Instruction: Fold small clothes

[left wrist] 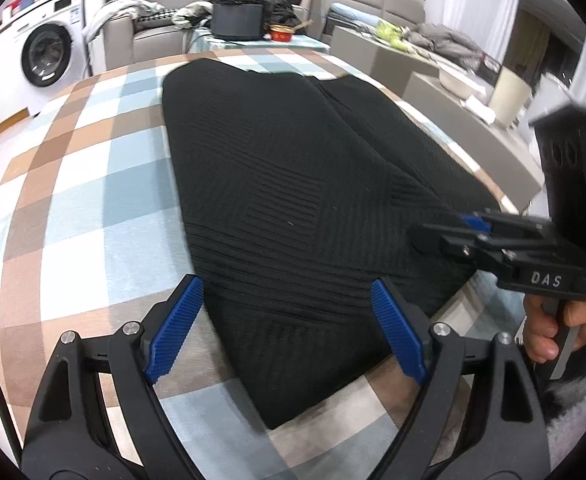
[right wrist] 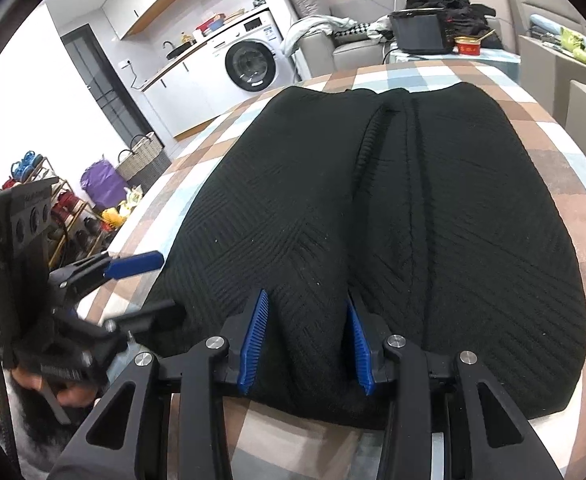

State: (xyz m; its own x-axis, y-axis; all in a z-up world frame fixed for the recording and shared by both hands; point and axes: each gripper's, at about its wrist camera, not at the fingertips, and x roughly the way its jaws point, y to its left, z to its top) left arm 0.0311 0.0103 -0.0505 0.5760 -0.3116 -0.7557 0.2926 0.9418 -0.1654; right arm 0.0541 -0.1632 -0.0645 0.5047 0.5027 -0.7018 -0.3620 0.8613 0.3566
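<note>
At the bottom of the left wrist view my left gripper (left wrist: pixel 285 326) stands wide apart over the near hem of the black knit garment (left wrist: pixel 285 184), pinching nothing. My right gripper (right wrist: pixel 307 342) straddles a raised ridge of it, though I cannot tell if it grips. Farther up, both sides look folded inward on the checked tablecloth (left wrist: pixel 93 184), so I judge 1 crosswise fold remains.

a home: washing machine (right wrist: pixel 249 65) by a kitchen counter (right wrist: pixel 173 65), grey sofa (left wrist: pixel 149 28), shoe rack (right wrist: pixel 53 208).
</note>
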